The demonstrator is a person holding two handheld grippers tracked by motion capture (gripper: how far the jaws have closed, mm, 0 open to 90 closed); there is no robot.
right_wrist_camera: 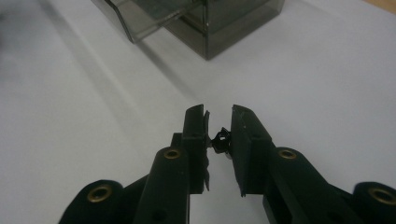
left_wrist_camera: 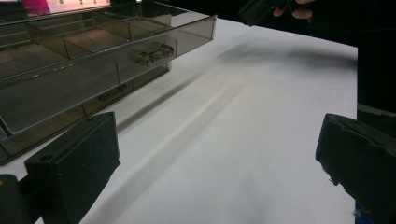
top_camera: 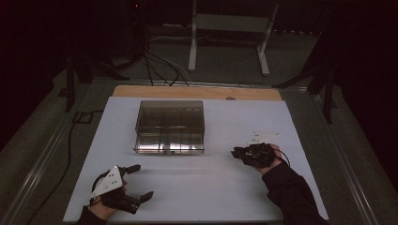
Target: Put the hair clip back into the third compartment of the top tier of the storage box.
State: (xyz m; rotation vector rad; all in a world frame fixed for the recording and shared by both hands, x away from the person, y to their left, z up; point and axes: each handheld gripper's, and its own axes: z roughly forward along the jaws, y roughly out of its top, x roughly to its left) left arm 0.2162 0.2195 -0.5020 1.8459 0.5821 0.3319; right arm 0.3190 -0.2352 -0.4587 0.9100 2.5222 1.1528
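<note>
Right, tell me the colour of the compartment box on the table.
Smoky grey-brown, see-through plastic: the compartment box shows best in the left gripper view.

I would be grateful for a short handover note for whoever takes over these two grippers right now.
Right gripper: shut on a small black part, held above the white table, right of the organizer box.
Left gripper: open, empty, near the front left edge.
Box: clear, with compartments, at mid-table; its lid looks raised.
Done: part picked up.
Left: probably placing it in a compartment.

Black tongs (right_wrist_camera: 219, 122) – brass-ringed screw holes, grey three-cornered plates – and dark sleeves (top_camera: 293, 192).
</note>
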